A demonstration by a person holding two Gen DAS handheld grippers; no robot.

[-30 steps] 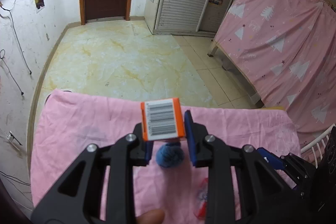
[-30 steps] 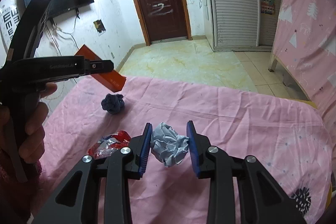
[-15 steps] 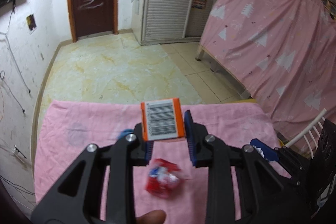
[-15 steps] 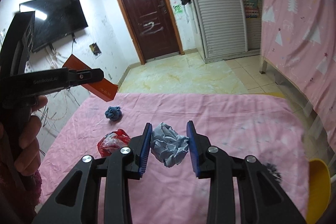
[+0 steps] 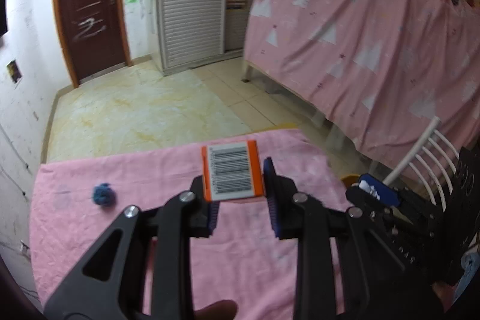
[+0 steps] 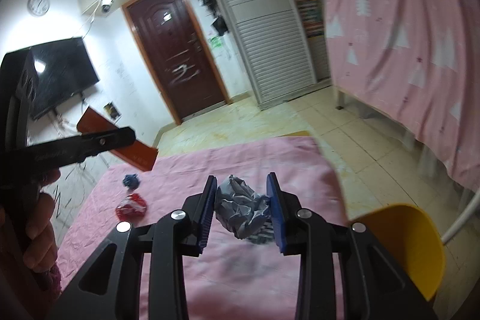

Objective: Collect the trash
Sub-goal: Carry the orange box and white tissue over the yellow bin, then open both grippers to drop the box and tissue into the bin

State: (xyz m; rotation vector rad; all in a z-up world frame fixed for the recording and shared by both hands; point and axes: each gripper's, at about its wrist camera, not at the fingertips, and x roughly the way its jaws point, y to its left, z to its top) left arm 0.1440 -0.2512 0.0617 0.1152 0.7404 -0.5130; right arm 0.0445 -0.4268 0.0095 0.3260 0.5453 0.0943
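My left gripper (image 5: pixel 240 194) is shut on an orange box (image 5: pixel 232 170) with a barcode label, held above the pink-covered table (image 5: pixel 150 170). The box also shows in the right wrist view (image 6: pixel 132 149), up at the left. My right gripper (image 6: pixel 242 206) is shut on a crumpled grey paper ball (image 6: pixel 241 210) and holds it over the table's right part. A blue crumpled ball (image 5: pixel 103 194) lies on the cloth at the left and also shows in the right wrist view (image 6: pixel 131 180). A red wrapper (image 6: pixel 131 207) lies near it.
A yellow bin (image 6: pixel 405 248) stands off the table's right edge, beside a white chair back (image 5: pixel 420 152). A bed draped in pink cloth (image 5: pixel 375 35) is at the right. A tiled floor, a brown door (image 6: pixel 177 56) and a white cabinet lie beyond the table.
Both grippers have swung to the right with their loads. The yellow bin has come into the right wrist view. The red wrapper has left the left wrist view.
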